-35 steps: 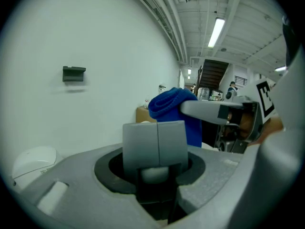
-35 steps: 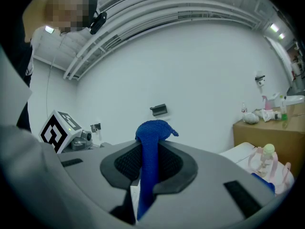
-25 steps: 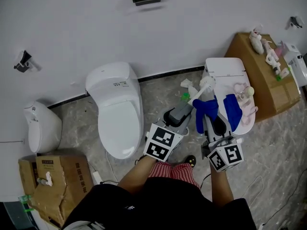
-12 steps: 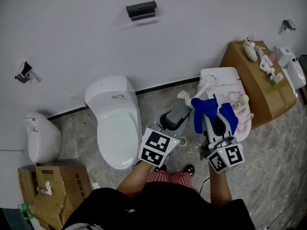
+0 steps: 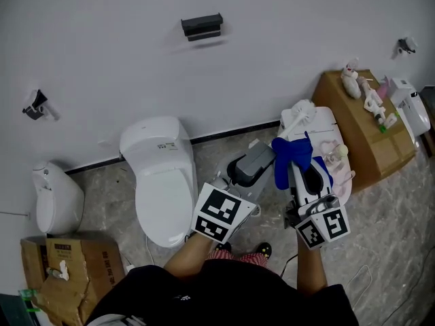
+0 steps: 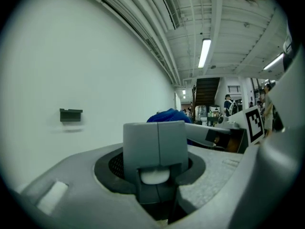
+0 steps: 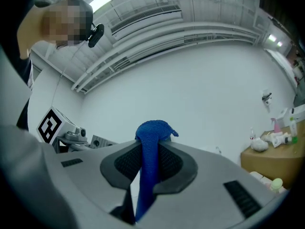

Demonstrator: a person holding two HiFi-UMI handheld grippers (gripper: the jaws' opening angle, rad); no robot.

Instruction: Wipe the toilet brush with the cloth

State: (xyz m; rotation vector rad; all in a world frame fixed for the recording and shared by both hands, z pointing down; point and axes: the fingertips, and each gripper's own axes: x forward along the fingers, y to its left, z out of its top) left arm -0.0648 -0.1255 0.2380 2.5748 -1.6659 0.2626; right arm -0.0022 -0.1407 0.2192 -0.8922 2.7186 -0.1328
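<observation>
While the person stands over the grey stone-look floor [image 5: 221,145], the left gripper [image 6: 157,144] has its two grey jaws closed tight on the shaft end of the white toilet brush [image 5: 301,115]. In the left gripper view the pads meet at a seam, with the white stem pinched in the notch beneath them. The brush is up in the air, angled away from the person. Its bristly head points toward the white wall and hangs over the white toilet on the right [image 5: 326,123].

Over to the right gripper [image 7: 148,149]: its jaws are nipped together on the blue woven cloth [image 5: 291,156]. It is a narrow grip, with a bunched fold poking out beyond the tips (plain as day in the right gripper view). From the head view, the cloth lies across the brush's shaft just below the head, and the rest droops down beside the right gripper.

The two grippers sit side by side, close together, marker cubes toward the person. To the left, a second white toilet with its lid down [image 5: 163,175] stands well apart from the brush. A brown cardboard box [image 5: 355,128] carrying small bottles sits just beside the right-hand toilet.
</observation>
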